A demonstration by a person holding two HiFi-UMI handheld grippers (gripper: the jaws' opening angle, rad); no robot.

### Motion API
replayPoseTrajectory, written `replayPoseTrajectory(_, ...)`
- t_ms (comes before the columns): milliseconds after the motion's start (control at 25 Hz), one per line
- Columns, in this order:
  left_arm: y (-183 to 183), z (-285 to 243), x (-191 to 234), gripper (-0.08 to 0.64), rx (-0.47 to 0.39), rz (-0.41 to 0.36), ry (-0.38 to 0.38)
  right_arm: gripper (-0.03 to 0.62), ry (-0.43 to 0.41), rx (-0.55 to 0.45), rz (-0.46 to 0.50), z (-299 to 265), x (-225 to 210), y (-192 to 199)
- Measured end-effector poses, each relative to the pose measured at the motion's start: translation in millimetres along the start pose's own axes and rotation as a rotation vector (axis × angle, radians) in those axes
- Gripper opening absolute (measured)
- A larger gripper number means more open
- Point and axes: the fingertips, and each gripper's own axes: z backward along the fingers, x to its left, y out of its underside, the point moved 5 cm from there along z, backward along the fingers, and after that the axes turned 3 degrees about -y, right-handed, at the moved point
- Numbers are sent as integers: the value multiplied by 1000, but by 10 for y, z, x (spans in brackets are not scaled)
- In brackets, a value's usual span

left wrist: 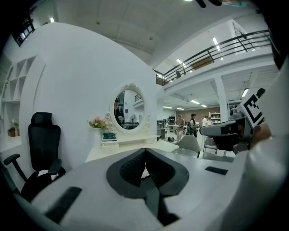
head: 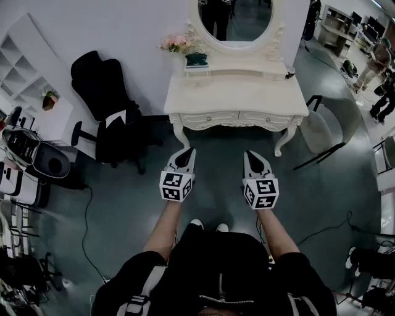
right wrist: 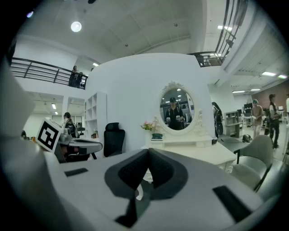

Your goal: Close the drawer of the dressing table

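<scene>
The white dressing table [head: 237, 92] with its oval mirror [head: 234, 18] stands straight ahead of me, a step away. Its two drawer fronts [head: 237, 117] look flush with the table's front edge. My left gripper [head: 187, 152] and right gripper [head: 252, 154] are held side by side at about waist height, short of the table and pointing at it. Both are shut with nothing between their jaws. In the left gripper view the left gripper [left wrist: 144, 150] shows its pads meeting, with the table [left wrist: 118, 151] behind. The right gripper view shows the right gripper [right wrist: 148, 151] the same way, table [right wrist: 203, 153] beyond.
A black office chair [head: 105, 99] stands left of the table and a grey chair [head: 321, 126] on its right. Pink flowers [head: 176, 42] and a green box [head: 196, 59] sit on the tabletop. Cables run over the floor [head: 92, 247]. People stand at the far right [head: 379, 62].
</scene>
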Motion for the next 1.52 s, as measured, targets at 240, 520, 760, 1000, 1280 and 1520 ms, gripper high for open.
replayPoseTrajectory(240,27,26,-3,8,-3,-5,0,2,-25,12,-23,14,40,101)
replayPoseTrajectory(520,101,19,-100,8,8,-1,5,2,-28,36,-26,91,-18,199)
replayPoseTrajectory(760,70,-35,-204,8,3,0,8,2,-20,36,-40,150,-119,217)
replayPoseTrajectory(1000,71,-216,-224,8,6,-2,19,2,-21,38,-53,51,-237,232)
replayPoseTrajectory(1280,-22,-759,-52,8,1,-3,32,2,-14,46,-58,-394,-509,157)
replayPoseTrajectory(1520,-107,-1514,230,8,11,-5,54,2,-1,59,-59,-1050,-859,28)
